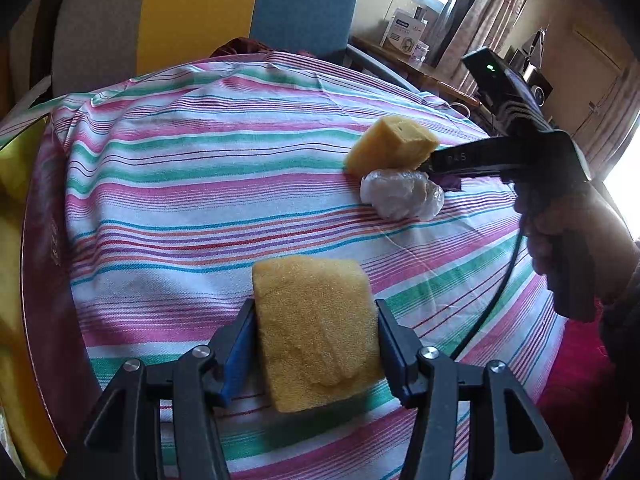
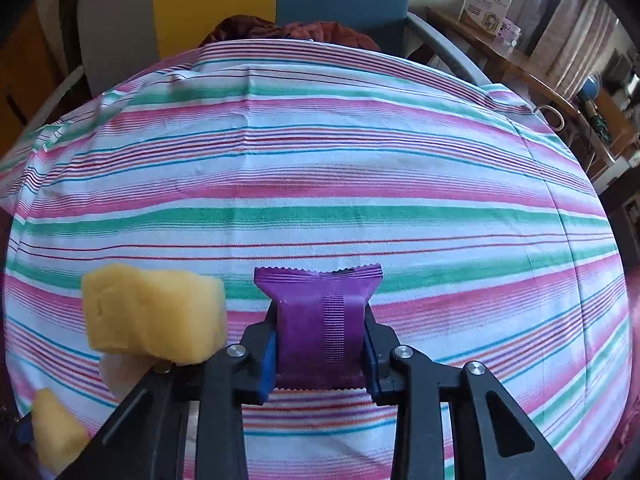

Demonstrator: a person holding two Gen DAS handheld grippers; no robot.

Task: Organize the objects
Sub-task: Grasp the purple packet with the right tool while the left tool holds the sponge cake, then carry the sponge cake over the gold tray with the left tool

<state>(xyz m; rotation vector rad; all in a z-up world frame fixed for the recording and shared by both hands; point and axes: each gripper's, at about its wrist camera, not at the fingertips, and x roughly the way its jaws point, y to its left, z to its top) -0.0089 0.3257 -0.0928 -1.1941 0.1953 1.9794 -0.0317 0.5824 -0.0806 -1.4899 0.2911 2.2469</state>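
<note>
1. Striped cloth [image 2: 360, 168] in pink, green and white covers the surface on which everything lies.
2. Between the pads of the right gripper [image 2: 320, 344] sits a purple packet [image 2: 316, 320]. The jaws are narrow and clamped on its sides; its crimped far edge sticks out ahead of the fingertips, so its long axis runs along the fingers.
3. The left gripper [image 1: 316, 344] holds a yellow sponge [image 1: 316, 332] between its pads, jaws about half wide, low over the near part of the surface.
4. A second yellow sponge [image 1: 390, 146] and a clear plastic bundle [image 1: 402, 194] lie touching each other toward the far right edge of the surface, seen from the left wrist. The right gripper's fingers reach in just beside them, so the packet is right next to that pair.
5. Judging by this, the right hand is the nearer one to that pile. The left hand's sponge is well apart from it, toward the near edge.
6. Whether the packet rests on the cloth or is just clear of it cannot be told.
</note>
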